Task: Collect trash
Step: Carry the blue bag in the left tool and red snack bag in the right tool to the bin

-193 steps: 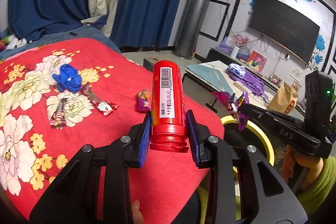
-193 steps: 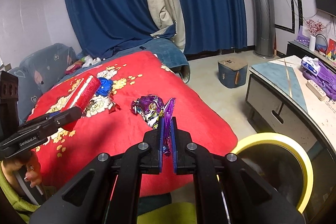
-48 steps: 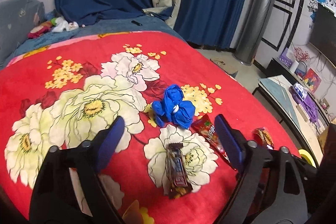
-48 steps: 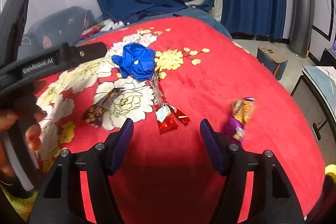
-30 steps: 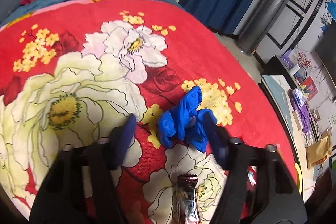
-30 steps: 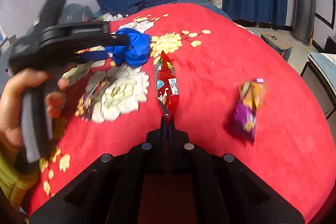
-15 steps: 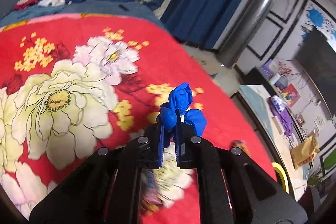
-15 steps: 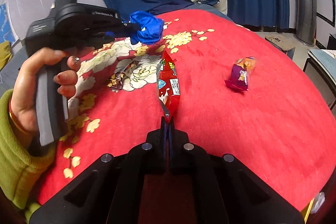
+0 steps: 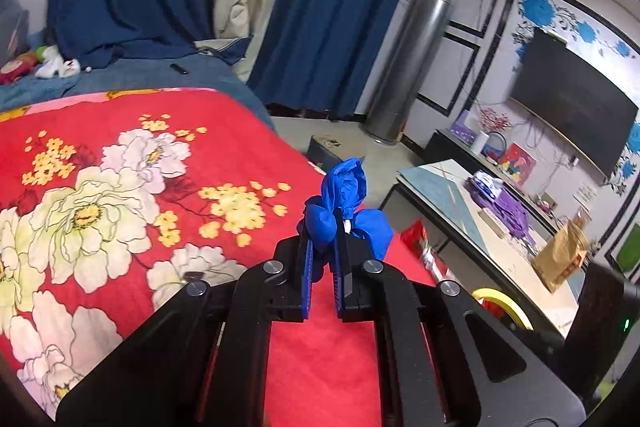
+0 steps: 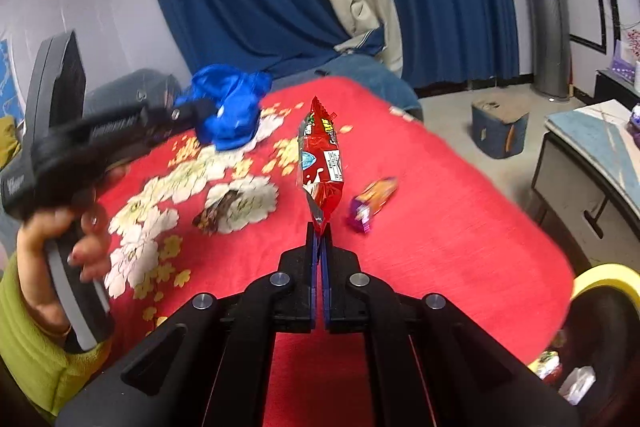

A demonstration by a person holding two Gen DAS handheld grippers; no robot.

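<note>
In left tongs [image 9: 322, 247], crumpled blue plastic [image 9: 344, 199]

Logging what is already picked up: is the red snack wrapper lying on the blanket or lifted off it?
Lifted. The right gripper pinches the red snack wrapper's bottom corner, and it stands above the red blanket.

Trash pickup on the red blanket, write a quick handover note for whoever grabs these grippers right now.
Left gripper: shut on the crumpled blue bag, lifted off the red blanket.
Right gripper: shut on the red snack wrapper, also lifted.
Yellow-rimmed bin sits off the blanket's right edge with some trash already inside.
Left to do: drop both items in, then collect the dark brown wrapper and purple-orange wrapper lying on the blanket.
</note>
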